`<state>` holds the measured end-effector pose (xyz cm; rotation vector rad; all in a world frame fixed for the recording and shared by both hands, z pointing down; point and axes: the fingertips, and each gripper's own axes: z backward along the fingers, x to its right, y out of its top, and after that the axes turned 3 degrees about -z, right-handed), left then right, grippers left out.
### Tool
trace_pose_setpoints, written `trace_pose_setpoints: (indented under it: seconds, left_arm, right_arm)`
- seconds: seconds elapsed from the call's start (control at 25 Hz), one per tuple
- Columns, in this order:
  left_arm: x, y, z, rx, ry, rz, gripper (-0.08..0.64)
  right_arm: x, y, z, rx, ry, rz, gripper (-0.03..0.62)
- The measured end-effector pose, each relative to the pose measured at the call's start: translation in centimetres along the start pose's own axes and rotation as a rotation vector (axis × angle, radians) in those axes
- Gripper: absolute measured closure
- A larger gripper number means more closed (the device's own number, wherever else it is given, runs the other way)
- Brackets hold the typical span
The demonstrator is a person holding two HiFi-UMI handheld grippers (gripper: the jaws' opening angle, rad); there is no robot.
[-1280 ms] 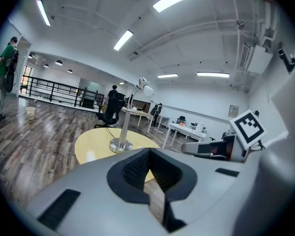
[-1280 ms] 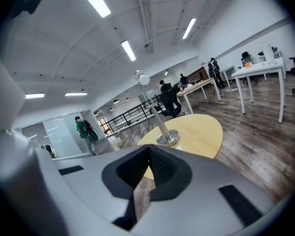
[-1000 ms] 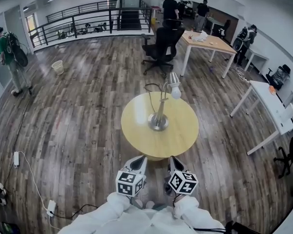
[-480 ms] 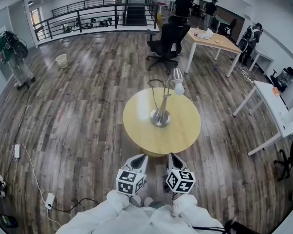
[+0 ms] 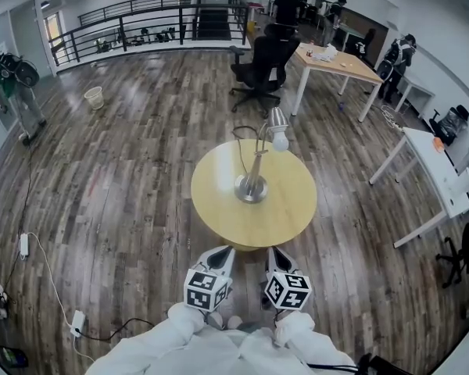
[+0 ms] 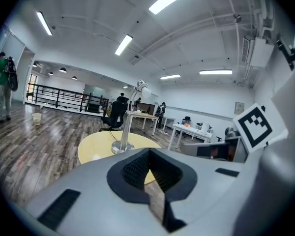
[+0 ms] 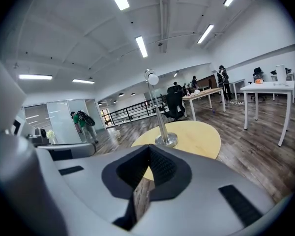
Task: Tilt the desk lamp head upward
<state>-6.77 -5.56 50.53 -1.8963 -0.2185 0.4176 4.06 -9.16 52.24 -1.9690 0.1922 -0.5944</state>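
The head view looks steeply down from above the person, with the round table (image 5: 219, 213) a little ahead and below. The left gripper view rides low and looks forward, almost level, to the desk lamp (image 6: 124, 132), not near. The right gripper view faces the same way, just beside it. All three share table and lamp

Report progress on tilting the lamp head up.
Done: nothing. The lamp head is untouched and seems to be angled down over the round table.
In hand: nothing. The left gripper and right gripper are shut, empty and short of the table.
Left: reach in, grip the head, tilt it upward.
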Motion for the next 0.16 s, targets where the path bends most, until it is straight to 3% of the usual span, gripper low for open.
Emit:
trace_pose_setpoints:
  seconds: [0.16]
  left_arm:
    - [0.20, -0.16, -0.48, -0.006, 0.000, -0.013, 0.558]
  right_arm:
    - [0.17, 0.47, 0.01, 0.008, 0.012, 0.013, 0.580]
